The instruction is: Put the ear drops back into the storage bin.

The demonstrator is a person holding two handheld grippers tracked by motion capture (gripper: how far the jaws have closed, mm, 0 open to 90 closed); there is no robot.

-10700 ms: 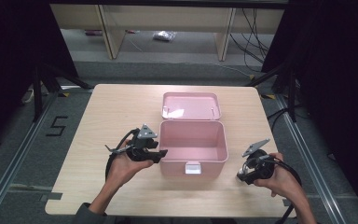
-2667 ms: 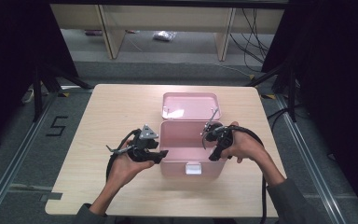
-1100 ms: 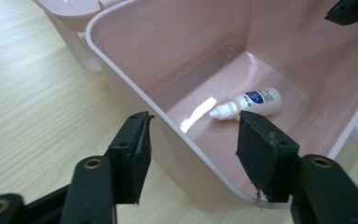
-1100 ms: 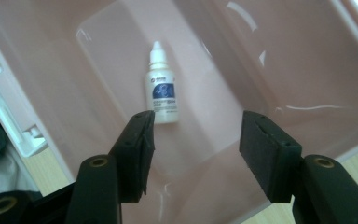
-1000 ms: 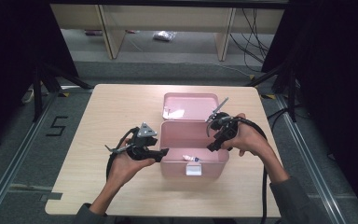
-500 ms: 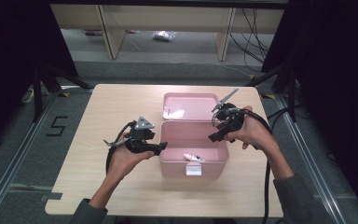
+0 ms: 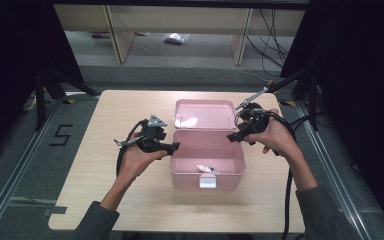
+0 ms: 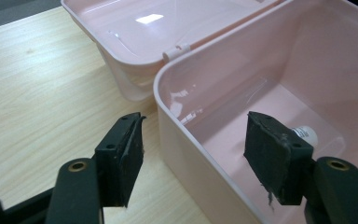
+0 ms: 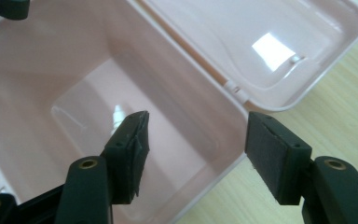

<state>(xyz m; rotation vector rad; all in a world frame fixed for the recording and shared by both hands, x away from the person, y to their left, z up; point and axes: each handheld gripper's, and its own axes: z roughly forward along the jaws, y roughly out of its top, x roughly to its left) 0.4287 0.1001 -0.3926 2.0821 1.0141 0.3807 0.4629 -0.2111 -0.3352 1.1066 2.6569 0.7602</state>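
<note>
An open pink box (image 7: pixel 207 150) stands mid-table with its lid (image 7: pixel 205 114) laid back behind it. A small white tube (image 7: pixel 206 168) lies on the box floor near the front wall. My left gripper (image 7: pixel 172 146) is at the box's left rim. In the left gripper view its jaws (image 8: pixel 193 149) straddle the wall (image 8: pixel 200 158) without touching, and the tube (image 8: pixel 305 134) peeks out behind the inner jaw. My right gripper (image 7: pixel 232 137) is at the right rear rim, its jaws (image 9: pixel 196 144) astride the corner, pads clear. Both pairs of jaws have just been opening.
A white latch (image 7: pixel 207 181) sits on the box's front wall. Bare wooden table (image 7: pixel 130 200) spreads left, right and in front of the box. Shelving legs (image 7: pixel 242 35) and cables (image 7: pixel 275 45) stand on the floor beyond the far edge.
Both hands moved toward the table's far side. The right gripper drew back from over the box to its right rear rim. The tube stays on the box floor.
</note>
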